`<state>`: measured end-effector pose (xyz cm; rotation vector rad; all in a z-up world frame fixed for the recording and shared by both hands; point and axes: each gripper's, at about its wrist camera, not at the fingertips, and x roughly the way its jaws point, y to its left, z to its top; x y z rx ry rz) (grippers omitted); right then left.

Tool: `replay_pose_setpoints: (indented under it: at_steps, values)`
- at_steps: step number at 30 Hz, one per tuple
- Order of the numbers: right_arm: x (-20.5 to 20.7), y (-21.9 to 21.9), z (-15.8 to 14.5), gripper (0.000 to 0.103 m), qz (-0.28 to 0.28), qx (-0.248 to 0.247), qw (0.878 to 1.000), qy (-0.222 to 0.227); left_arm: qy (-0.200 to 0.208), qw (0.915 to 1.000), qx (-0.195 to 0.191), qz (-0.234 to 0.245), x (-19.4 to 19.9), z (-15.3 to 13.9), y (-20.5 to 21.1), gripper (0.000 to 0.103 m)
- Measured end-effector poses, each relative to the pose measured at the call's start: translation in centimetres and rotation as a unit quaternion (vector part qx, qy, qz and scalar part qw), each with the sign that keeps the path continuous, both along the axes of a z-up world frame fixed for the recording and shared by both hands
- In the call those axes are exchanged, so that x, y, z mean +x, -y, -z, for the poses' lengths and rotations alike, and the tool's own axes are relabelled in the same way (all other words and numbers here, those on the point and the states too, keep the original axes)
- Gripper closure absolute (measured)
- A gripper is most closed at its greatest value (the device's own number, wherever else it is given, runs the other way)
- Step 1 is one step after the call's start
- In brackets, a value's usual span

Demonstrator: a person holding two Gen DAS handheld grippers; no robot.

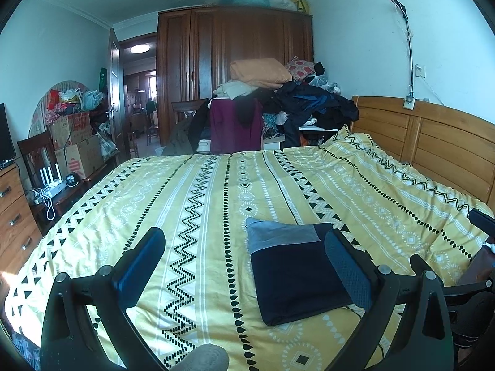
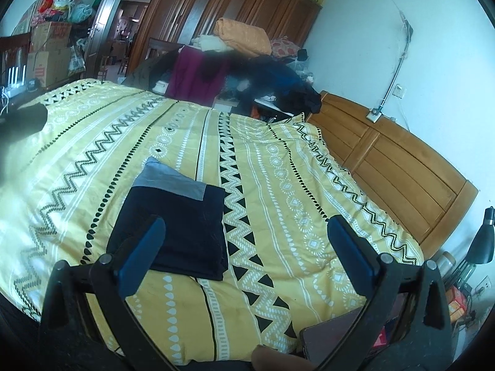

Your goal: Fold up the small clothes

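Folded garment point(image 1: 297, 270), dark with a grey band at its far end, lies flat on the bed point(image 1: 191, 204) as a compact rectangle, so I judge this piece finished. I hold the left gripper point(image 1: 247, 255) with fingers spread wide and empty; its right finger overlaps the garment's right edge in view, though contact cannot be confirmed. The right gripper point(image 2: 247, 238) is likewise spread and empty above the garment's near edge. The yellow patterned cover around the piece is bare. A clothes pile point(image 1: 278, 105) sits beyond the bed, well apart, and the headboard point(image 1: 433, 136) lies alongside. Nothing blocks access.
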<state>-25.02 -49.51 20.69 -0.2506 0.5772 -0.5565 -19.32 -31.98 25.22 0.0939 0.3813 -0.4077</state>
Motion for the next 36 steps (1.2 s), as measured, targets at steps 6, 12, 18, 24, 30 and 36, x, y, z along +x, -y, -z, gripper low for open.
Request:
replay_pose_setpoints:
  at_steps: [6, 12, 18, 24, 30, 36]
  values:
    - [0.4, -1.0, 1.3, 0.000, -0.017, -0.004, 0.999, -0.029, -0.009, 0.9999, 0.005, -0.004, 0.4, 0.7, -0.2, 0.000]
    - [0.5, -1.5, 1.9, 0.000, -0.028, -0.002, 0.999, -0.044, -0.012, 0.9999, 0.006, -0.005, 0.6, 1.0, -0.4, 0.000]
    - [0.6, -1.5, 2.1, 0.000, -0.028, -0.001, 0.998, -0.047, -0.013, 0.9999, 0.009, -0.005, 0.7, 1.2, -0.4, 0.000]
    - [0.8, -1.4, 2.7, 0.000, -0.028, 0.003, 0.998, -0.053, -0.021, 0.9996, 0.016, -0.003, 0.9, 1.9, -0.3, 0.000]
    - [0.8, -1.2, 3.0, 0.000, -0.029, 0.011, 0.998, -0.058, -0.026, 0.9994, 0.023, -0.001, 1.0, 2.4, -0.1, 0.000]
    - [0.3, -0.3, 2.8, 0.000, -0.041, 0.052, 0.997, -0.041, -0.030, 0.9991, 0.031, -0.003, 1.3, 2.6, 0.2, 0.000]
